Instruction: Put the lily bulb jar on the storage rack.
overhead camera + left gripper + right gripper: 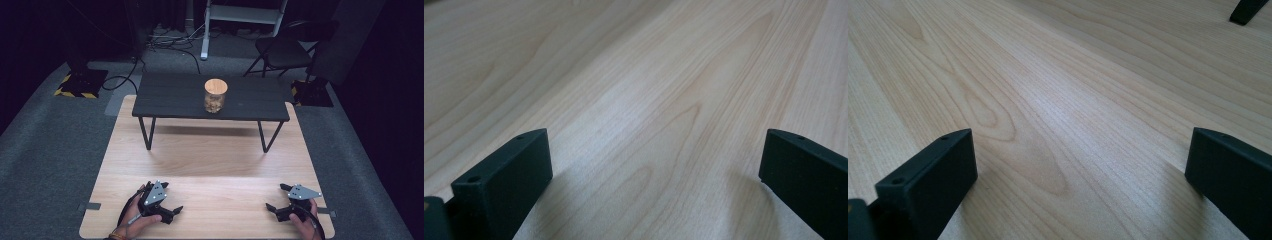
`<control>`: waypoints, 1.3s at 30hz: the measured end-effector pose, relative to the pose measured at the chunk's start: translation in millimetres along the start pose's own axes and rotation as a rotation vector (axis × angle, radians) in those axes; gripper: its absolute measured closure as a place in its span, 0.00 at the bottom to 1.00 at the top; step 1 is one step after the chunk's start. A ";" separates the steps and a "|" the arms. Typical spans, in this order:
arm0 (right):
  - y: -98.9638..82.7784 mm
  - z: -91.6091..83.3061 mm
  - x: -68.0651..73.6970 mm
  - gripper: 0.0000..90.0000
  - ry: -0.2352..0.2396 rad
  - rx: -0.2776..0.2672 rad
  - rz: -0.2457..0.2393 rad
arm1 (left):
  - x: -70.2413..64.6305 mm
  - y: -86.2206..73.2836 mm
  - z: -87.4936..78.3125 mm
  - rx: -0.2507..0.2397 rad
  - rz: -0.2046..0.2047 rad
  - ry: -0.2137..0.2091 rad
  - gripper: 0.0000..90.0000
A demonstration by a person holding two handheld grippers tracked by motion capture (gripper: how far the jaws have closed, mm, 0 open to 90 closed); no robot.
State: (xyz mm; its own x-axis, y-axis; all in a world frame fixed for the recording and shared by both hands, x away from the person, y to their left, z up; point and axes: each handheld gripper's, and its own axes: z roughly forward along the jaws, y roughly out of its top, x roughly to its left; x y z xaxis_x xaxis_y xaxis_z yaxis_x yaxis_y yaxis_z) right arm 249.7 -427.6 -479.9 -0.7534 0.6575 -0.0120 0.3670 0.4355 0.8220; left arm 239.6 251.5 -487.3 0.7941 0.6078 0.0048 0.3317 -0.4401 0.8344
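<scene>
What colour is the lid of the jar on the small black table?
The lid of the jar is light wood-brown, seen best in the high view.

A low black rectangular table on thin hairpin legs (pixel 175 100) stands on a pale wooden board (pixel 210 160) — grey carpet (pixel 50 150) around it, a dark folding chair (pixel 282 50) behind.

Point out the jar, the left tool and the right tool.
jar (pixel 215 98): high view, on its glass side, below the wooden lid.
left tool (pixel 170 199): high view, midway between its fingertips.
right tool (pixel 276 196): high view, midway between its fingertips.
</scene>
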 end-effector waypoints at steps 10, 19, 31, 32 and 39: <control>-0.1 0.0 0.0 0.00 0.000 0.000 0.000 | 1.1 -1.5 -1.1 -0.004 -0.012 -0.002 0.01; -0.1 0.0 0.1 0.00 0.000 0.000 0.000 | -0.6 -0.6 -0.9 0.000 -0.004 0.005 0.01; -0.1 0.0 0.2 0.00 0.000 0.000 0.000 | -0.6 -0.6 -0.9 0.000 -0.004 0.006 0.01; -0.1 0.0 0.2 0.00 0.000 0.000 0.000 | -0.6 -0.7 -0.8 0.000 -0.005 0.005 0.01; -0.1 0.0 0.2 0.00 0.000 0.000 0.000 | -0.6 -0.7 -0.8 0.000 -0.004 0.006 0.01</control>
State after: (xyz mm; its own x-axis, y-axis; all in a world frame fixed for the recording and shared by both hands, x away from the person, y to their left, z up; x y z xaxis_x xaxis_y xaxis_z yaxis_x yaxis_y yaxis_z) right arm 249.5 -427.5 -480.0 -0.7533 0.6576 -0.0125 0.3667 0.4358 0.8219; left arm 238.4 252.0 -487.3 0.7898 0.6134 0.0043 0.3352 -0.4374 0.8344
